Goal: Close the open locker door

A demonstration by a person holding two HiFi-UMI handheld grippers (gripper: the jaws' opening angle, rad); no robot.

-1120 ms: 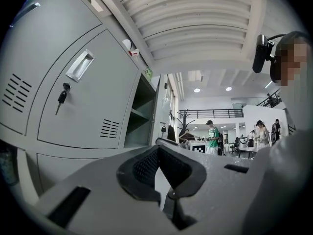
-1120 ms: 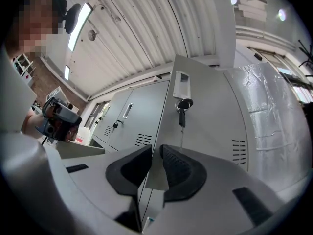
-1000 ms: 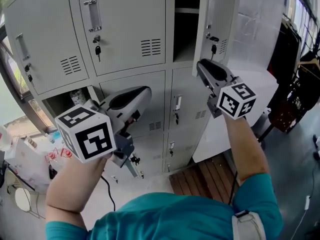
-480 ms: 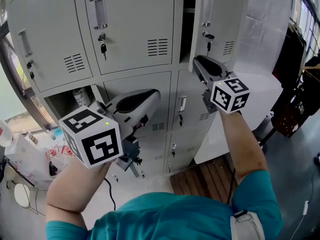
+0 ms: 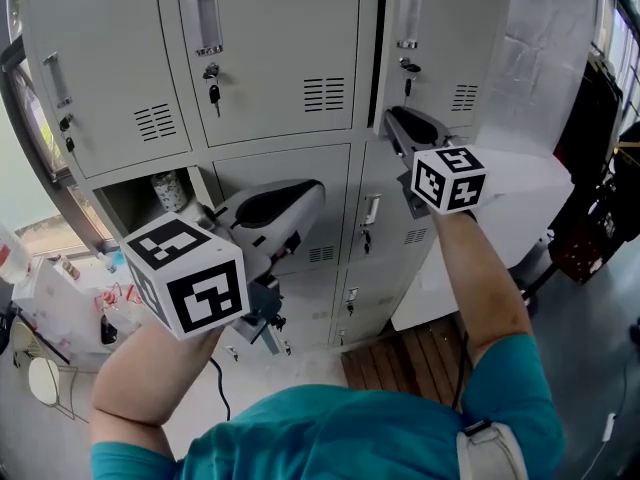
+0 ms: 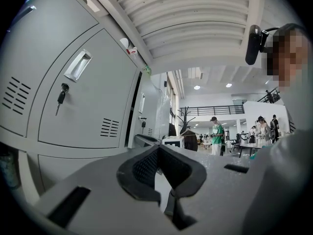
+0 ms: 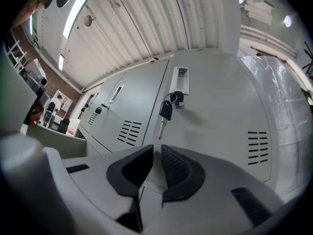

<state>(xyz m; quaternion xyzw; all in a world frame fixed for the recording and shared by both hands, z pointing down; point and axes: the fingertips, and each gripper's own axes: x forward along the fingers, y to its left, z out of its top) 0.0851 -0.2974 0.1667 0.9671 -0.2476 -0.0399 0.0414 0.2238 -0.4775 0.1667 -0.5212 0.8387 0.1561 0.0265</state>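
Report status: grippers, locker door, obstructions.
Left gripper shut, empty. Right gripper jaws just closing, nothing between, at locker door. Door slightly ajar. Nothing seen blocking it.

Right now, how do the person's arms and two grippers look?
The left gripper and right gripper are light grey with black-padded jaws; each bears a white cube with black square markers. A black cable hangs below the left arm. Short teal sleeves. The right jaws have just been closing, empty.
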